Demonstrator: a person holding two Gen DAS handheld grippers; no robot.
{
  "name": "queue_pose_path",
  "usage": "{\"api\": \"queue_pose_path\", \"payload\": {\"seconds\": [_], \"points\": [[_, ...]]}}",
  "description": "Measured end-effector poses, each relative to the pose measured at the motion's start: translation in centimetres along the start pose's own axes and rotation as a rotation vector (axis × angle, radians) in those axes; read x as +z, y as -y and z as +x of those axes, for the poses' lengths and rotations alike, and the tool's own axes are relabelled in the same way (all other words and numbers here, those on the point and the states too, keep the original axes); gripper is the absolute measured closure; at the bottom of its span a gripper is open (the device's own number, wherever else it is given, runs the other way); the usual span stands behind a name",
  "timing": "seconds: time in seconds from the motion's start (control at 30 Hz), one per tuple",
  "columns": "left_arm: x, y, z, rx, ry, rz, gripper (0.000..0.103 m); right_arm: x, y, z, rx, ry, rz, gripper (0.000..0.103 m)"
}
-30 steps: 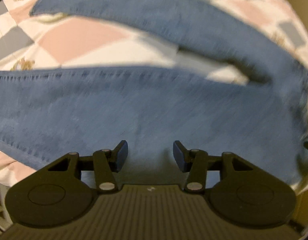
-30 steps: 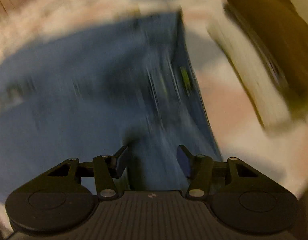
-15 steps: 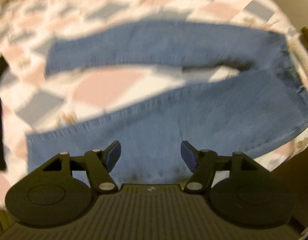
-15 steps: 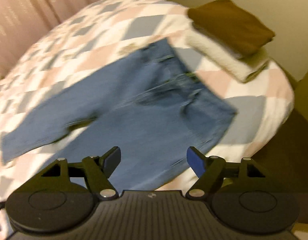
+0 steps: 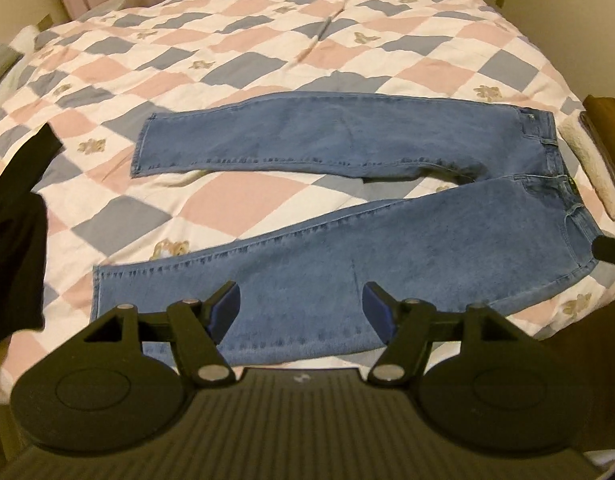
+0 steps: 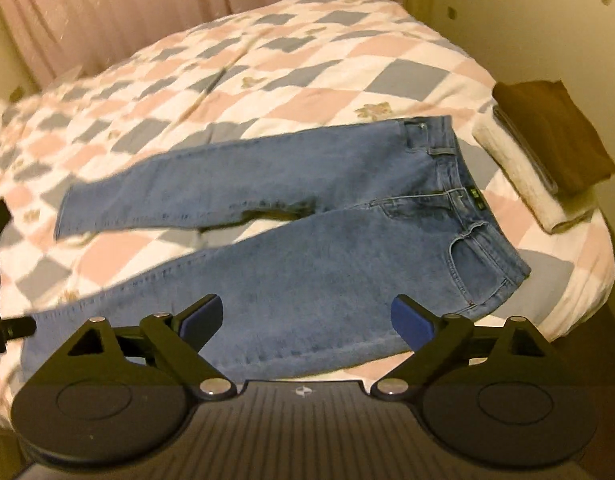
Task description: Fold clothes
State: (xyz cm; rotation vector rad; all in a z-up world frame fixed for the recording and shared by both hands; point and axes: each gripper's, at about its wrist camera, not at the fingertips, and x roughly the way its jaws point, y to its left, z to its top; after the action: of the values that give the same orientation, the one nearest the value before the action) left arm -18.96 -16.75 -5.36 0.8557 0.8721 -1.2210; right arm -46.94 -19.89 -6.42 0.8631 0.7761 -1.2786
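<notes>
The blue jeans (image 5: 387, 248) are seen spread flat, legs splayed, on the checked quilt (image 5: 267, 40), both the left gripper (image 5: 301, 308) and right gripper (image 6: 307, 316) held wide and empty above; the heavy, limp denim is judged best gripped at hem and waistband.

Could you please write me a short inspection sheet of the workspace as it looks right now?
Surface: bed with checked quilt, mostly bare.
Job's things: blue jeans lying flat, unfolded, legs spread apart, waistband toward the right edge.
Clutter: folded brown garment on a folded white one at the right edge; black garment at the left.
Grippers: left tool open, empty; right tool open, empty; both held above the near leg.
Cables: nothing seen.
Surroundings: pink curtain behind the bed, plain wall at right.
</notes>
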Motion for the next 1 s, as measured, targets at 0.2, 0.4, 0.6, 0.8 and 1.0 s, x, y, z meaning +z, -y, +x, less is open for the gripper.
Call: {"api": "queue_pose_path", "payload": {"seconds": [0.2,0.4,0.6,0.8,1.0], "points": [[-2.3,1.5,-1.4,0.03,-0.011,-0.037,0.038,-1.5,1.5,-1.0,0.003,-0.029,-0.057,0.009],[-4.5,4.1,-3.0,0.041,-0.016,-0.07,0.036,-2.8,4.5,-2.1,0.023,-0.045,-0.082,0.008],[-6.0,5.9,-4.4,0.057,-0.004,-0.107,0.035,-3.0,6.4,-2.6,0.04,-0.05,-0.114,0.008],[-6.9,6.9,-4.8,0.071,-0.002,-0.13,0.033,-3.0,7.2,-2.9,0.048,-0.047,-0.131,0.007],[-7.0,6.9,-4.8,0.08,-0.005,-0.131,0.033,-2.9,7.4,-2.7,0.054,-0.054,-0.115,0.007]]}}
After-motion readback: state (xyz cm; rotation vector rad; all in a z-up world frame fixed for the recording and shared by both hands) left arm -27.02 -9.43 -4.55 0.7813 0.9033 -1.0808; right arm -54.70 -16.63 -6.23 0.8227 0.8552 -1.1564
